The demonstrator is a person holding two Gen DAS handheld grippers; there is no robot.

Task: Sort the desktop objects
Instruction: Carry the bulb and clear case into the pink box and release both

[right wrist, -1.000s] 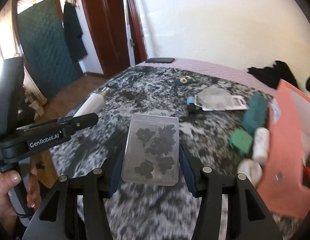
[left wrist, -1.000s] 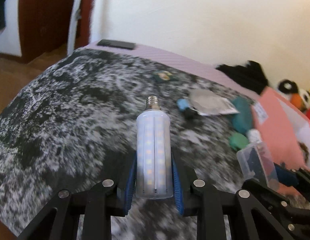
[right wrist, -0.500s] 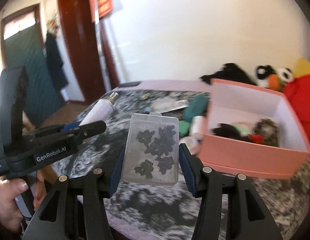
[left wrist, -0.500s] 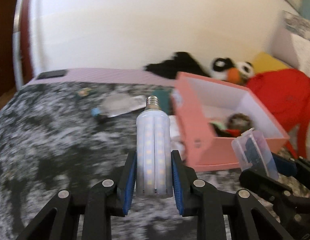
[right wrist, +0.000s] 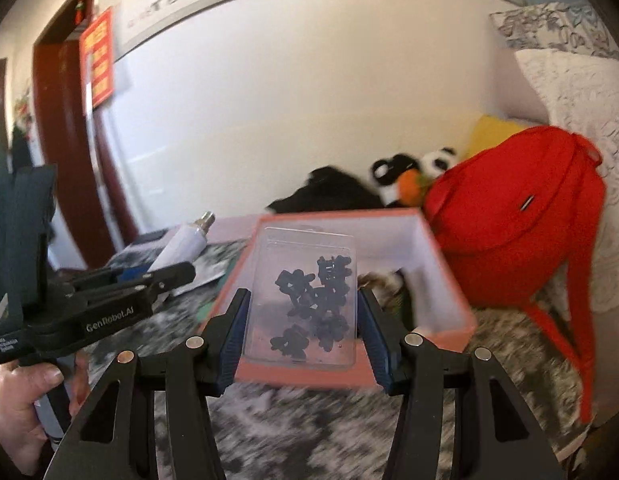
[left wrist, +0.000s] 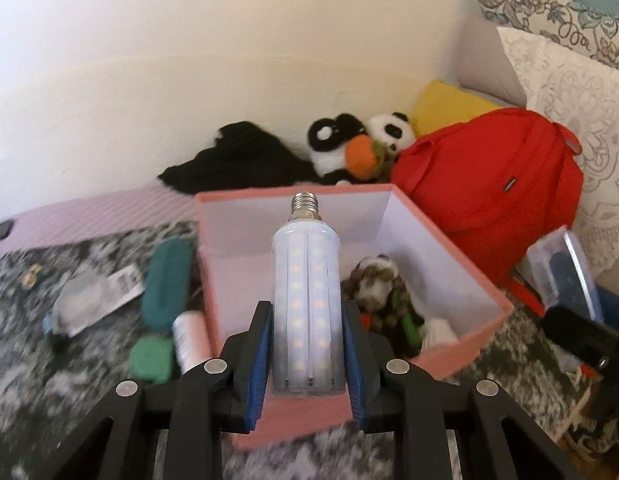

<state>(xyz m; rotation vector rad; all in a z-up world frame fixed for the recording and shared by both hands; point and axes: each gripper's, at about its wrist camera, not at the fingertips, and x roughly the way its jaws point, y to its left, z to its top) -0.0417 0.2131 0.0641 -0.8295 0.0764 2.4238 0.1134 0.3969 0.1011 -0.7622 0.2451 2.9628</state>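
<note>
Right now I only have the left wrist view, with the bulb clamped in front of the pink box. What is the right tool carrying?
Observer: The right tool is shut on a clear plastic case that holds small black pieces.
Reviewer: Where does it point?
Observer: Toward the open pink box; the case overlaps the box's near edge in that view.
Reviewer: Anything of the person?
Observer: A bare hand grips the handle of the left tool, at the right wrist frame's lower left.
</note>
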